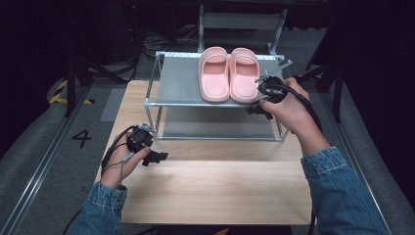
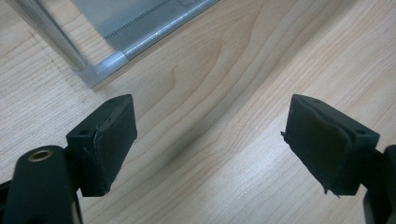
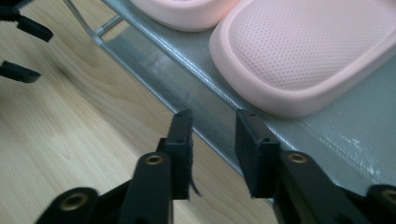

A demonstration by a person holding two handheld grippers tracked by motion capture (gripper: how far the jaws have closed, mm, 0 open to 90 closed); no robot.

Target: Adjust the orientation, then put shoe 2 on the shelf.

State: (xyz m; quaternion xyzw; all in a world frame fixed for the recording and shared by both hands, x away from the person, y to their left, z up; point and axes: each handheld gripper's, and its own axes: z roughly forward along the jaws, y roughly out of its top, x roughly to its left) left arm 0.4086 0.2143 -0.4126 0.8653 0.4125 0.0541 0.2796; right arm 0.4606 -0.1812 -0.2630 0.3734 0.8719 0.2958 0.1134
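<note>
I see my right gripper (image 3: 212, 154) with its jaws a little apart, nothing between them, near the shelf edge (image 3: 187, 100). A pink slipper (image 3: 308, 51) lies just beyond.

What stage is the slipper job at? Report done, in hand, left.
Done: both pink foam slippers sit side by side on the top shelf of the grey metal rack. In hand: nothing; the right gripper is beside the right-hand slipper's heel with its jaws apart and empty. The left gripper is open over the light wooden table. Left: seemingly just drawing back.
</note>
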